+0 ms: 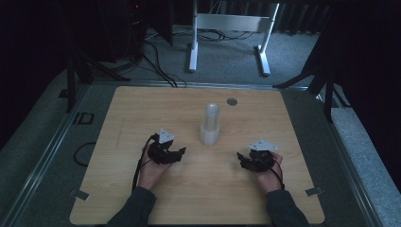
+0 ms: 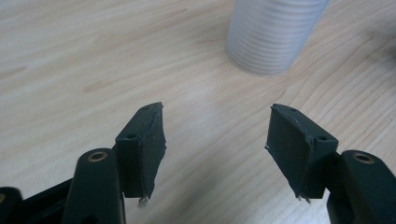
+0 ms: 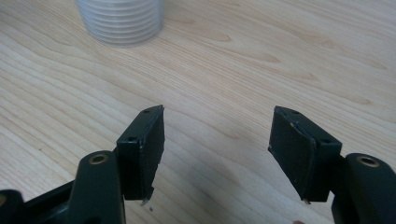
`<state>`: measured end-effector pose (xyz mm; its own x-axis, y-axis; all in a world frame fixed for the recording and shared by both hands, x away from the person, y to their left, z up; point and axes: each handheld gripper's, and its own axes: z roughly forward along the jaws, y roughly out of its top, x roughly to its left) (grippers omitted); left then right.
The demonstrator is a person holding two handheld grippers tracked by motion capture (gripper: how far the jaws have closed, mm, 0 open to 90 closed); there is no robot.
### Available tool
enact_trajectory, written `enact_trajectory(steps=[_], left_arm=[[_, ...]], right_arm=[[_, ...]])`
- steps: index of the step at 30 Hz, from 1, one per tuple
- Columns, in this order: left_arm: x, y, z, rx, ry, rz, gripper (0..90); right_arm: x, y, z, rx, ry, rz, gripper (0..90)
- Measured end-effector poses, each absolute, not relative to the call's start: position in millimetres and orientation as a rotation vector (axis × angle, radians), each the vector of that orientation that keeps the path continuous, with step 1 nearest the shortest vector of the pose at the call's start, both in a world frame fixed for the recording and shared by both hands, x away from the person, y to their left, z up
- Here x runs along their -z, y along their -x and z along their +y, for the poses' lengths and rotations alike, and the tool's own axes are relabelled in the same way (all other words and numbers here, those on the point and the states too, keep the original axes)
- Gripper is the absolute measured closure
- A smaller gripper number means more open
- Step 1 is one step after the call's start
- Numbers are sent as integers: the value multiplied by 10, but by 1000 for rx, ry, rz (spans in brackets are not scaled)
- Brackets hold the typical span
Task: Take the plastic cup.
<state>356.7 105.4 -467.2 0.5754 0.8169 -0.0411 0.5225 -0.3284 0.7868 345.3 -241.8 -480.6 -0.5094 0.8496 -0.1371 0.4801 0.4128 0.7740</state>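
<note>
The stack of clear plastic cups point(image 1: 210, 124) stands upright near the middle of the wooden table point(image 1: 142, 109), rim down, the stack narrowing toward its top. In the high view it sits between the two grippers and a little farther from the person than either. The left gripper point(image 1: 178, 153) rests low over the table to the stack's near left, held in the person's left hand point(image 1: 153, 166); the right gripper point(image 1: 241, 158) sits to the stack's near right in the right hand point(image 1: 268, 174). Both are apart from the cups. A grey three-cornered plate tops each gripper. A small round metal disc point(image 1: 231, 101) is set in the table beyond the stack. On the dark floor mat left of the table, pale marks look like the letters "ID" point(image 1: 83, 117); no other writing can be read, and the cups bear no label that shows.

In the left gripper view, the left gripper point(image 2: 216, 135) has its two black jaws standing apart with bare wood between them and nothing held. The ribbed base of the stack of clear plastic cups point(image 2: 273, 35) stands ahead, right of centre, well clear of the pads.

In the right gripper view, the right gripper point(image 3: 217, 137) likewise shows its jaws spread with only table grain between them. The stack of clear plastic cups point(image 3: 121, 21) stands ahead at upper left, apart from the jaws.
</note>
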Motion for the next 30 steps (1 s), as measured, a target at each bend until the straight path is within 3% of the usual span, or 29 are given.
enact_trajectory(steps=[10,30], left_arm=[[4581,-3763,757,-448,-2021,947,330],[4580,-4001,447,-460,-1968,869,288]], right_arm=[[4676,-3517,-2333,-995,-1099,2156,368],[4380,-3705,-2172,-1053,-1026,2147,454]])
